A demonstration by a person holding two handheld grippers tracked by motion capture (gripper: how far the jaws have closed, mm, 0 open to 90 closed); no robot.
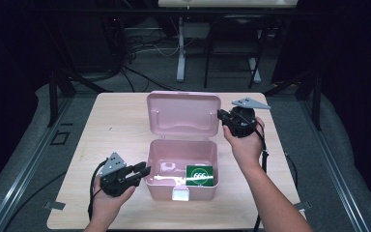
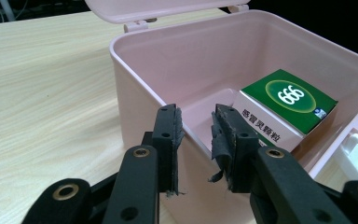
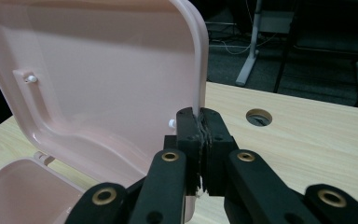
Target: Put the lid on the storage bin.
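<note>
High view: my right gripper (image 1: pixel 221 115) pinches the raised lid's (image 1: pixel 183 114) right edge; my left gripper (image 1: pixel 145 170), spread, straddles the box's (image 1: pixel 155 186) left wall on the table (image 1: pixel 111 125).

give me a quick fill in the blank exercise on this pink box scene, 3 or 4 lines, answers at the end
1. The right gripper is shut on the edge of the pink box's ____.
2. The green carton printed 666 lies ____ the pink box.
3. The left gripper has its jaws ____, set over the box's side wall.
4. The box stands on a ____ table.

Missing words: lid; inside; open; wooden
</note>
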